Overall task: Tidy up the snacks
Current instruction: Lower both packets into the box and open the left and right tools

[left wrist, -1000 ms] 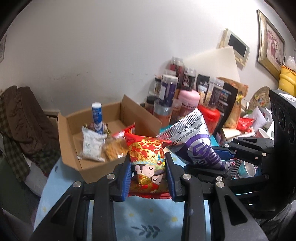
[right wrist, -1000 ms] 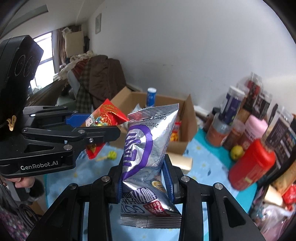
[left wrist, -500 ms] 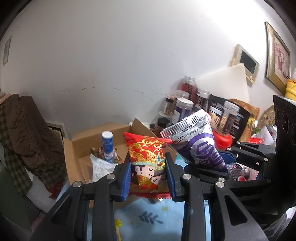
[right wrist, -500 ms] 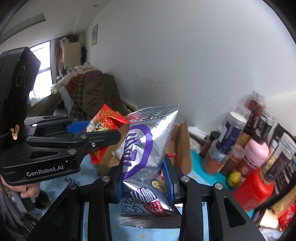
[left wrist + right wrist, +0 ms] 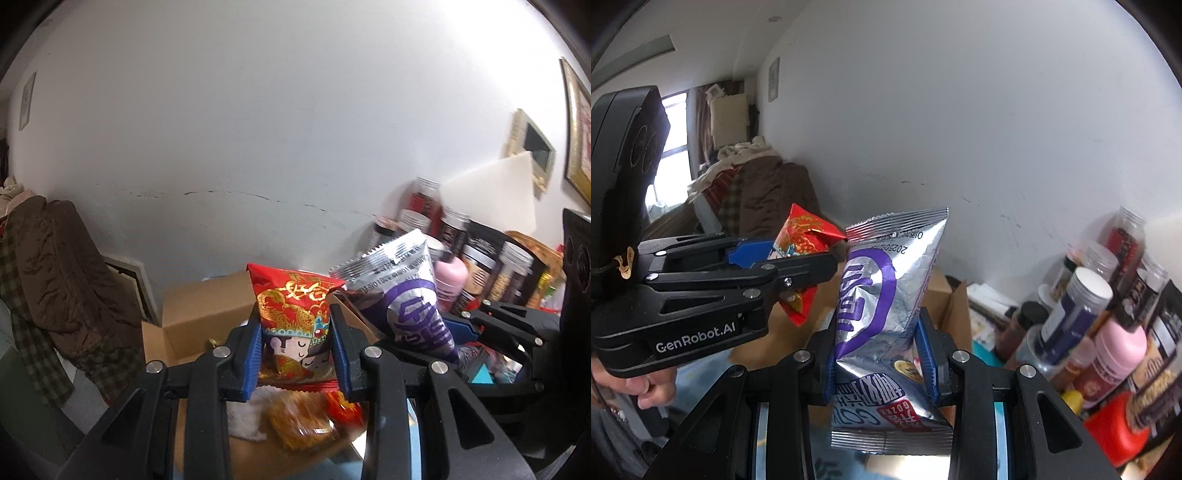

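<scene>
The left gripper (image 5: 295, 347) is clamped on a red snack bag (image 5: 293, 325), held upright over the open cardboard box (image 5: 199, 314). Just to its right, the right gripper (image 5: 882, 354) squeezes a silver and purple snack bag (image 5: 886, 295), also upright. Loose snack packets (image 5: 299, 424) lie inside the box below. Jars and bottles (image 5: 1082, 306) crowd the surface on the right against the white wall (image 5: 258, 129).
</scene>
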Tool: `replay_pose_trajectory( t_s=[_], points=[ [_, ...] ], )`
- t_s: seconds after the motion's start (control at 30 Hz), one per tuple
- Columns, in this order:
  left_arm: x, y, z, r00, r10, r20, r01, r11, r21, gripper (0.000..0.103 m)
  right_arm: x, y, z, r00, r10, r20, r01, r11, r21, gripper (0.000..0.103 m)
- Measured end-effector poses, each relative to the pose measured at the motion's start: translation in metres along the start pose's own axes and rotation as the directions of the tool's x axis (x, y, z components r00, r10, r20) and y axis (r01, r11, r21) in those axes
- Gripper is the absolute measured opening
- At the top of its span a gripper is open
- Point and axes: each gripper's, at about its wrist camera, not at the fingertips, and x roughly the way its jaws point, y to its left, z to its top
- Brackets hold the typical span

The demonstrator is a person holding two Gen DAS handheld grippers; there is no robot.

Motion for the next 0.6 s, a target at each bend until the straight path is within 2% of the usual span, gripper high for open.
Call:
replay_pose_trajectory(
  t_s=[0.2,0.43,0.6],
  points=[
    [0.035,0.018,0.008,0.998,0.054,-0.026,-0.054,0.998,-0.03,0.032,0.033,-0.01,0.007,1.0,0.005,0.003,-0.005,0.999,0.033,0.035],
    [0.069,0.05,-0.005,0.986,0.139,-0.088,-0.144,0.988,-0.047,0.032,0.07,-0.019,0.009,0.999,-0.021,-0.035,0.023,0.998,0.064,0.035],
    [0.089,0.069,-0.012,0.978,0.15,-0.144,-0.162,0.984,-0.075,0.032,0.094,-0.024,-0.001,0.997,-0.013,-0.072,0.019,0.996,0.085,0.035]
  ],
)
